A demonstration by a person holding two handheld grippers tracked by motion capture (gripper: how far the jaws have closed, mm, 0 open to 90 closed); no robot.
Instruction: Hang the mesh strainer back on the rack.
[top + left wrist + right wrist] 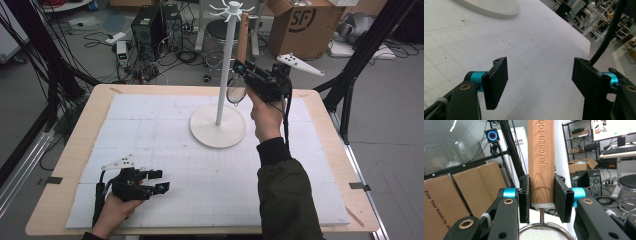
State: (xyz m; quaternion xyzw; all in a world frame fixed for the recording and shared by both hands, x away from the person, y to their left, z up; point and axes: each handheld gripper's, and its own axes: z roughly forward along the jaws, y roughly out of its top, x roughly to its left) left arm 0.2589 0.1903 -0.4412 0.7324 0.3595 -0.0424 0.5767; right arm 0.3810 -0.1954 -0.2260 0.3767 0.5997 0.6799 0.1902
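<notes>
A small mesh strainer [236,93] with a wooden handle [243,31] is held up beside the pole of a white hanging stand [224,65], handle upward and mesh below. My right gripper [241,68] is shut on the lower end of that handle. In the right gripper view the pads [524,200] press both sides of the wooden handle [541,157], and the mesh rim [541,233] hangs just beneath my right gripper [541,198]. My left gripper [159,181] rests low at the table's front left, open and empty. The left gripper view shows its jaws wide apart over the white mat [536,50].
The stand's round base [218,126] sits at the mat's back centre, also in the left gripper view as a round base [491,7]. Hooks [231,9] ring the stand's top. Beyond the table stand a cardboard box [305,25], a computer tower [150,25] and black frame legs [350,75].
</notes>
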